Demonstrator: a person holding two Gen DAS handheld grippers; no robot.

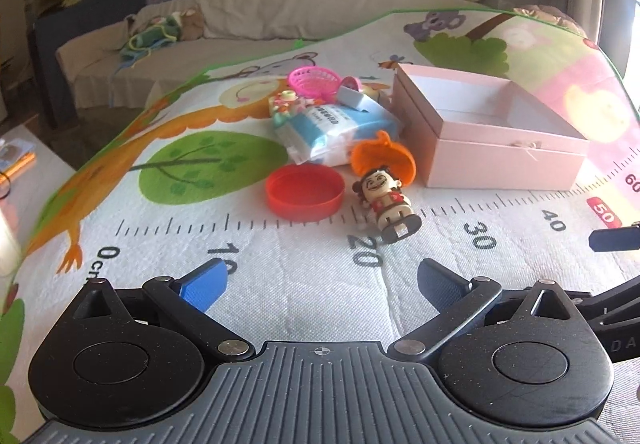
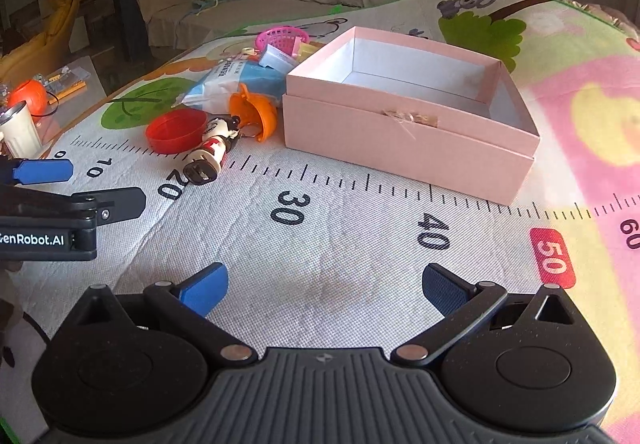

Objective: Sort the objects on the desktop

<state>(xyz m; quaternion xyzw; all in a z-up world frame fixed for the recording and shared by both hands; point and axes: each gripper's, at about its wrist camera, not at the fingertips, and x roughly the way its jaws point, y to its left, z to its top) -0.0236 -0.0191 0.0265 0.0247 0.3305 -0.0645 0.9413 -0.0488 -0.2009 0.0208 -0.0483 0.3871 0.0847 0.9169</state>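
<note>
Looking down my two grippers, I see the toys piled in the middle of the play mat (image 1: 304, 276) and none yet in the pink box (image 2: 400, 139), which looks empty from here. My left gripper (image 1: 320, 284) is spread wide and holds nothing. My right gripper (image 2: 324, 288) is spread wide too, with nothing in it.

The little doll (image 1: 386, 199) lies on its side just above the middle of the left view, closest to my left fingers. The red lid (image 1: 306, 193) sits just beside it on the left. An orange cap (image 1: 382, 157) is right behind the doll, next to the box. A blue tissue pack (image 1: 340, 131) and a pink basket (image 1: 314, 81) are farther up.

I think the doll should go first. To do it well, I should keep my left fingers wide, come down around its body, and not bump the lid. Then I squeeze gently, because it could roll away.
</note>
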